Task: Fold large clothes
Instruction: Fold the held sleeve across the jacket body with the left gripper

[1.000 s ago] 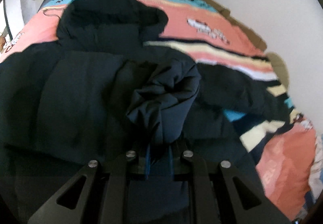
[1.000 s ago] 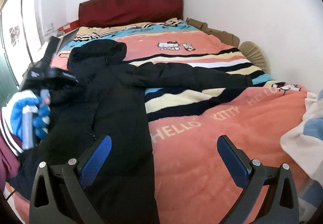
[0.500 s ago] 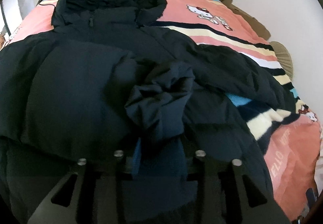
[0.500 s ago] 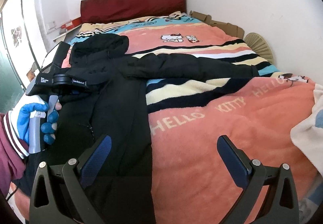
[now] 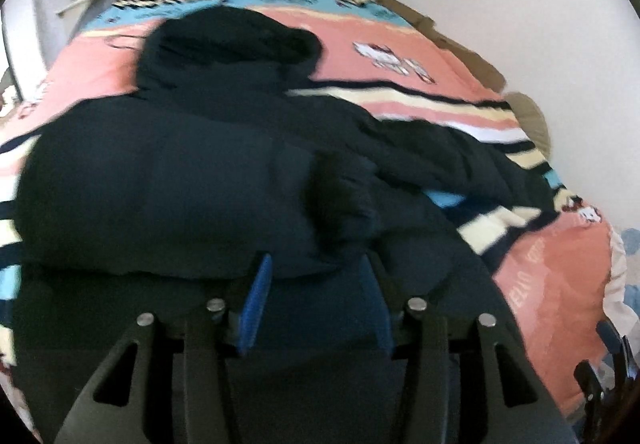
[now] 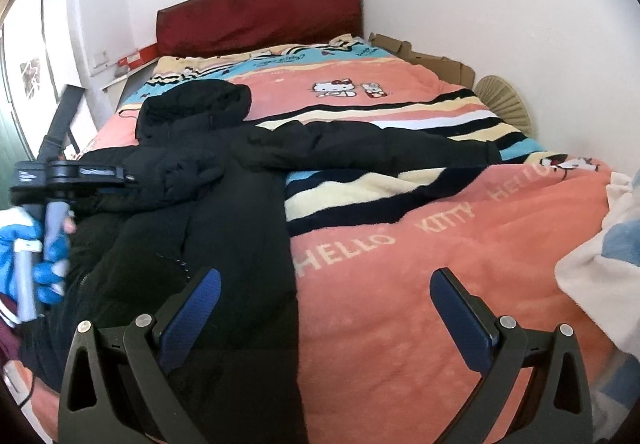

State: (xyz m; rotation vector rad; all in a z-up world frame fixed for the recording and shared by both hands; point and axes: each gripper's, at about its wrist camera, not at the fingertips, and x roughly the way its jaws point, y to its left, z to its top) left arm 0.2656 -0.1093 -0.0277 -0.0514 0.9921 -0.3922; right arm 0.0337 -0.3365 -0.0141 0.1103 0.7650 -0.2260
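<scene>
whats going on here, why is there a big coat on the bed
A person with a handheld gripper in each hand is folding a black hooded coat on a Hello Kitty blanket. One sleeve lies folded across the body; the other sleeve stretches sideways. The left gripper is open over the coat; the right gripper hovers open.

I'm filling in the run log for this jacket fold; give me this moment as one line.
left gripper: open above black jacket | right gripper: open, empty, over blanket | far sleeve: unfolded

You face a bed (image 6: 400, 284) with a dark red headboard (image 6: 260, 16). White walls (image 6: 500, 4) meet behind it. Daylight is bright.
</scene>
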